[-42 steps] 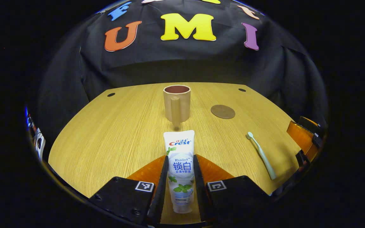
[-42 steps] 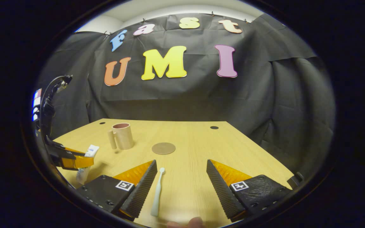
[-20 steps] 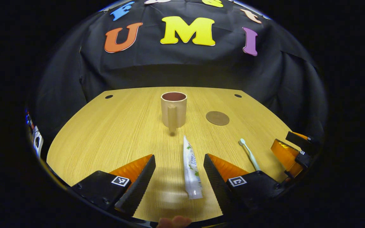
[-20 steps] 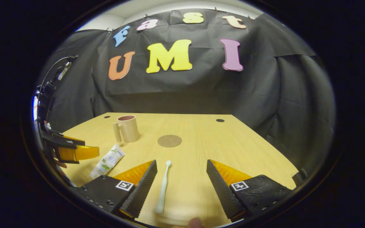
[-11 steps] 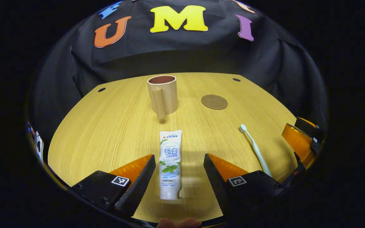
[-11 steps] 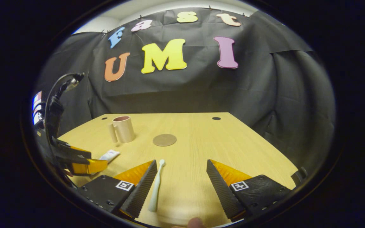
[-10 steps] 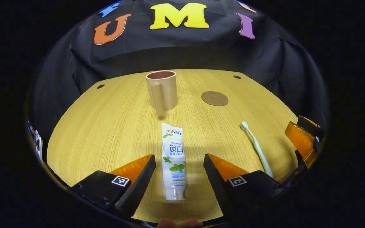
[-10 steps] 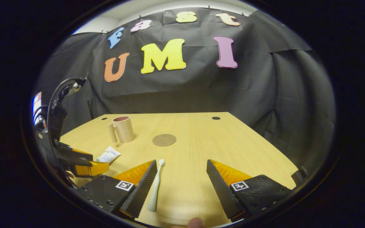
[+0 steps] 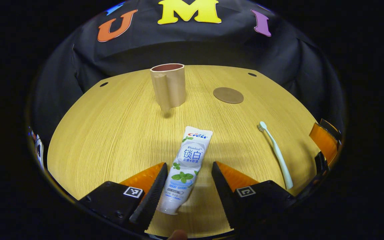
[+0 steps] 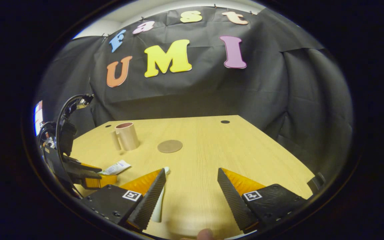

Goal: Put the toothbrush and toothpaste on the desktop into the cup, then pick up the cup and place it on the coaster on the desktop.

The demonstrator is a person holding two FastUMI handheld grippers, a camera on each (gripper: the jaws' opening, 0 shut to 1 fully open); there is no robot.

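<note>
A white toothpaste tube [image 9: 187,165] lies slanted on the wooden table [image 9: 112,133], between the fingers of my left gripper [image 9: 189,165], which is open; its cap end lies by the left finger. Beyond it stands the beige cup [image 9: 168,85], handle toward me, with the round brown coaster [image 9: 228,95] to its right. The pale toothbrush [image 9: 275,153] lies farther right. In the right gripper view my right gripper [image 10: 191,171] is open just above the table, and the toothbrush [image 10: 158,203] lies along its left finger, partly hidden by it. The cup [image 10: 127,136], coaster [image 10: 169,146] and toothpaste [image 10: 115,167] lie to the left.
The left gripper [image 10: 88,176] and its cable show low at the left of the right gripper view; the right gripper [image 9: 325,143] shows at the right edge of the left gripper view. Two dark holes [image 9: 104,84] [image 9: 252,74] mark the table's far corners. Black cloth closes the booth behind.
The left gripper let go of the toothpaste, which dropped to the table, and has since come down around it, still open. The right gripper shifted right, so the toothbrush now sits against its left finger.
</note>
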